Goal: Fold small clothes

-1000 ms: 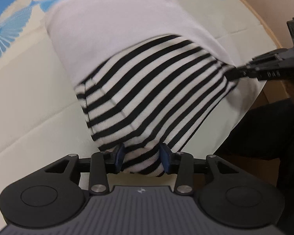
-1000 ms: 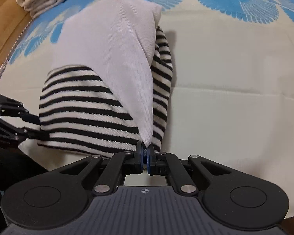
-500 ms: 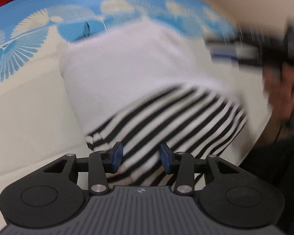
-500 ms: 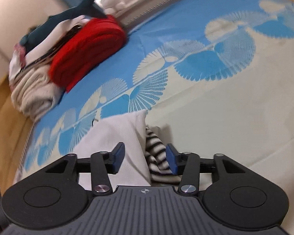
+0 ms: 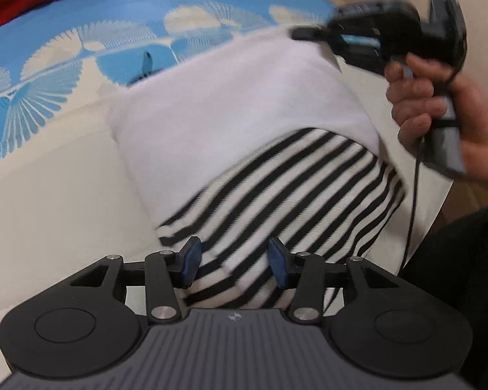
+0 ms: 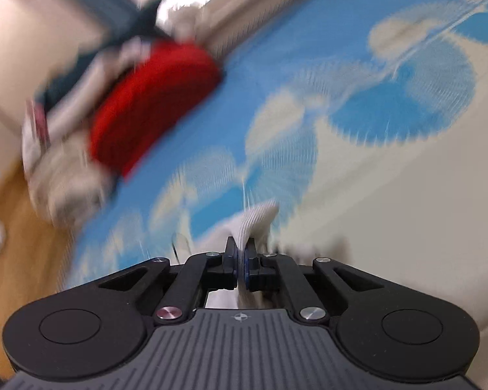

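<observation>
A small garment, white (image 5: 231, 107) at the far end and black-and-white striped (image 5: 296, 195) at the near end, lies on the bed. My left gripper (image 5: 234, 261) is over its near striped edge. Its jaws are opening, and the striped cloth lies loose between the blue pads (image 5: 192, 260). My right gripper (image 5: 297, 34) is at the garment's far right corner, with a person's hand (image 5: 423, 104) on its handle. In the blurred right wrist view, the right gripper (image 6: 242, 255) is shut on a lifted fold of the white ribbed cloth (image 6: 260, 217).
The bed cover (image 5: 48, 195) is cream with blue fan prints (image 6: 403, 104). A red folded cloth (image 6: 153, 104) and a pile of pale clothes (image 6: 68, 182) sit at the far left of the bed, with wooden floor (image 6: 13, 227) beyond. A dark-clothed leg (image 5: 465, 276) is at the right.
The right gripper let go of the near edge, opened, swung to the garment's far end and closed on the white cloth. The left gripper's pads moved slightly apart and the striped bundle slackened.
</observation>
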